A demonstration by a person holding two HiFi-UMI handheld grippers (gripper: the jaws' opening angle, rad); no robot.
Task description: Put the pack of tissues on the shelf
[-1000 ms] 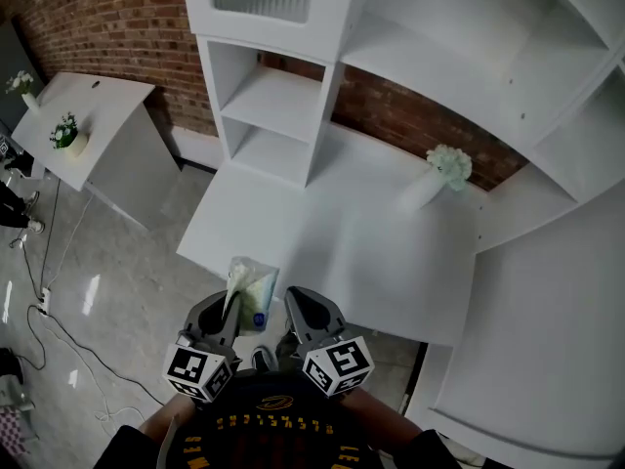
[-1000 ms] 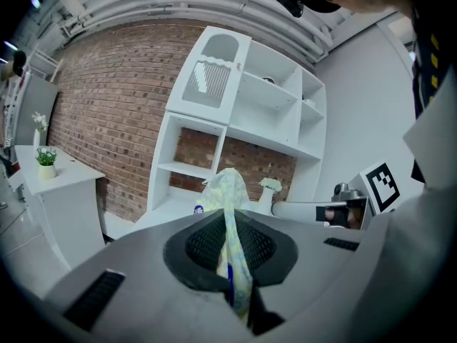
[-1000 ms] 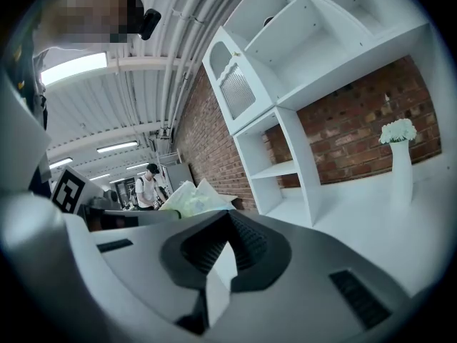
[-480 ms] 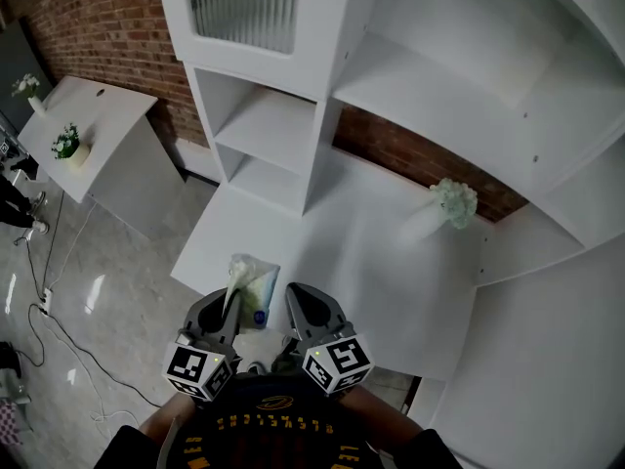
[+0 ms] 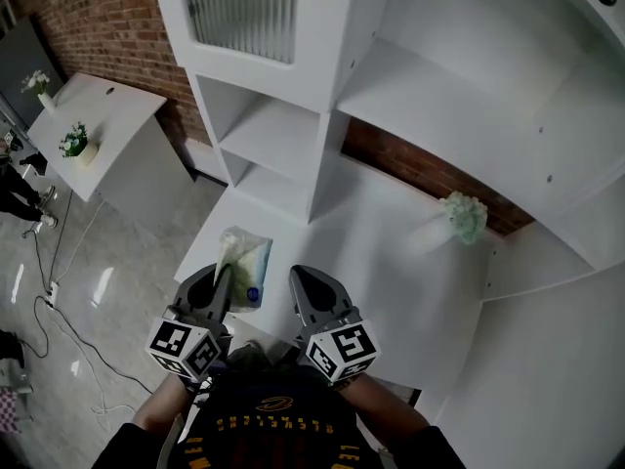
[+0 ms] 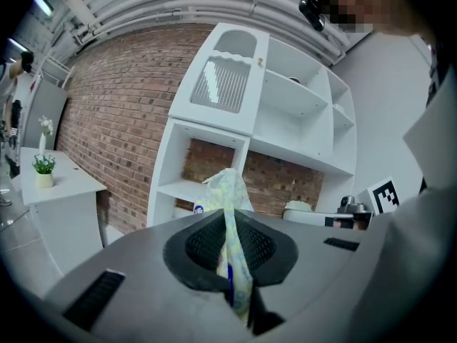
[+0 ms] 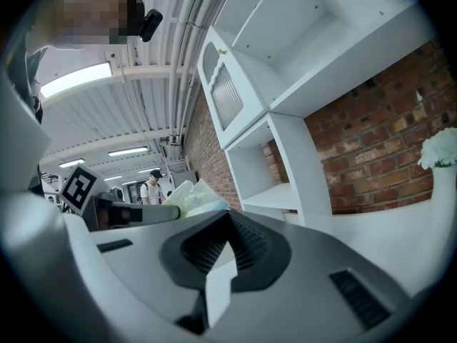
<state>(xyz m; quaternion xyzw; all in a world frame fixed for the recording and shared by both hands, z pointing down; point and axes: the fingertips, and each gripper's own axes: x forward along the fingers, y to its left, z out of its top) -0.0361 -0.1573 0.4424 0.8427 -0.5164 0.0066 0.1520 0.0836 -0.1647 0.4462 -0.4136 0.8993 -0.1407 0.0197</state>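
The pack of tissues (image 5: 244,262) is a soft pale green and white packet with a blue mark. My left gripper (image 5: 223,281) is shut on its near edge and holds it over the front left corner of the white desk (image 5: 381,252). In the left gripper view the pack (image 6: 227,190) stands up between the pads of the left gripper (image 6: 229,238), with the white shelf unit (image 6: 187,187) straight behind it. My right gripper (image 5: 302,281) hangs beside it, shut and empty. From the right gripper (image 7: 227,226) the pack (image 7: 190,199) shows to the left.
The shelf unit (image 5: 269,125) has open cubbies low down and a ribbed door above. A white vase of pale flowers (image 5: 457,215) stands on the desk by the brick wall. A small side table (image 5: 103,115) with a potted plant (image 5: 73,143) is at the left. Cables (image 5: 39,311) lie on the floor.
Both grippers have moved forward toward the shelf unit, and the pack has gone with the left one, now higher over the desk corner. The shelf looms closer.
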